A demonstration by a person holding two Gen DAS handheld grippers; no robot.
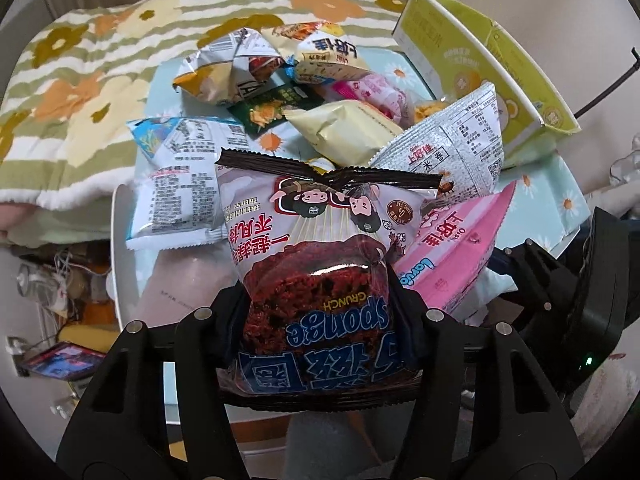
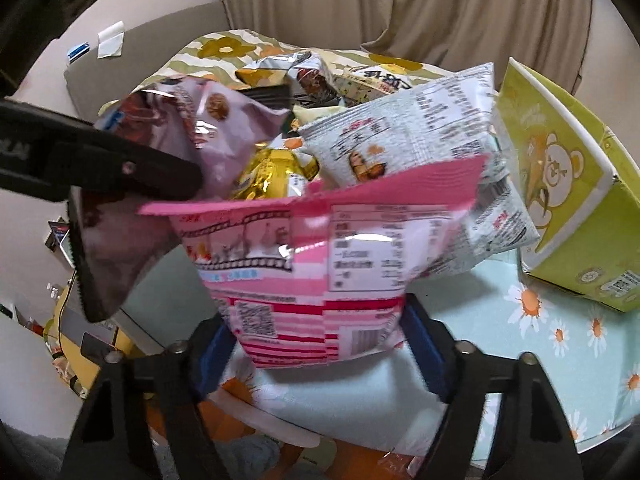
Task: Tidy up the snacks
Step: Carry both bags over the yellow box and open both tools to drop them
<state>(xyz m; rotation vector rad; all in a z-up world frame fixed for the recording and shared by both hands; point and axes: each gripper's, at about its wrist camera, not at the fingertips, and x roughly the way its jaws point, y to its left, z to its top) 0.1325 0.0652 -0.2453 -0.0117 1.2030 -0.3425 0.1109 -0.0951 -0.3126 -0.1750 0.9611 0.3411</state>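
Note:
My left gripper (image 1: pixel 320 320) is shut on a chocolate sponge crunch bag (image 1: pixel 316 264), held above the table's near edge; the bag also shows at the left of the right wrist view (image 2: pixel 168 152). My right gripper (image 2: pixel 320 344) is shut on a pink snack bag (image 2: pixel 320 264), which shows at the right of the left wrist view (image 1: pixel 456 256). A white rice-roll bag (image 1: pixel 452 152) lies just behind both, also seen in the right wrist view (image 2: pixel 420 132). Several more snack bags (image 1: pixel 280 76) are piled further back. A yellow-green box (image 1: pixel 480 64) stands open at the right (image 2: pixel 568 208).
The small table has a pale blue daisy cloth (image 2: pixel 560 336). A flowered striped blanket (image 1: pixel 80 92) lies behind and left of it. Curtains (image 2: pixel 400 4) hang at the back. Floor clutter (image 1: pixel 60 300) lies below the table's left edge.

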